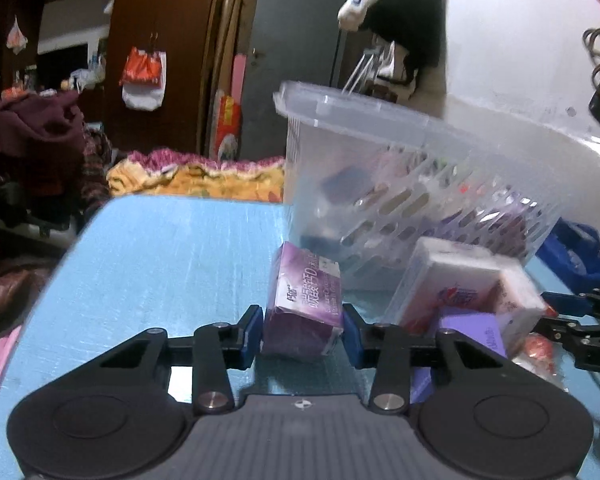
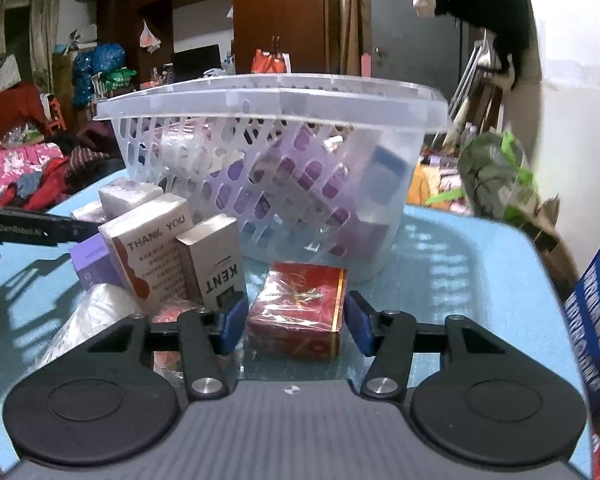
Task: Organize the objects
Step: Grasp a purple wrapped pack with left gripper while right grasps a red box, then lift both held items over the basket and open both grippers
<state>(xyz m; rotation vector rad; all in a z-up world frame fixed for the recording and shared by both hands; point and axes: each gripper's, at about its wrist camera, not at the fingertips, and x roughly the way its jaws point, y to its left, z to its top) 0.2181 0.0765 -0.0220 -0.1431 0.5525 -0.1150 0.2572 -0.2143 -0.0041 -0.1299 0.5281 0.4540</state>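
My left gripper (image 1: pixel 303 330) is shut on a purple wrapped packet (image 1: pixel 306 300), held just above the blue table (image 1: pixel 160 264) in front of a clear plastic basket (image 1: pixel 400 168) that holds several small boxes. My right gripper (image 2: pixel 296 322) is open around a red box (image 2: pixel 300 308) that lies on the table (image 2: pixel 460 272); both pads stand a little off its sides. The basket (image 2: pixel 276 160) stands just behind the red box. The left gripper's arm (image 2: pixel 28 230) shows at the left edge of the right wrist view.
A pile of boxes lies beside the basket: a white "THANK YOU" box (image 2: pixel 152 248), a KENT box (image 2: pixel 220 260), a lilac box (image 2: pixel 94 260), and a white wrapped pack (image 1: pixel 460 288). A blue package (image 2: pixel 596 320) stands at the right table edge. Clutter surrounds the table.
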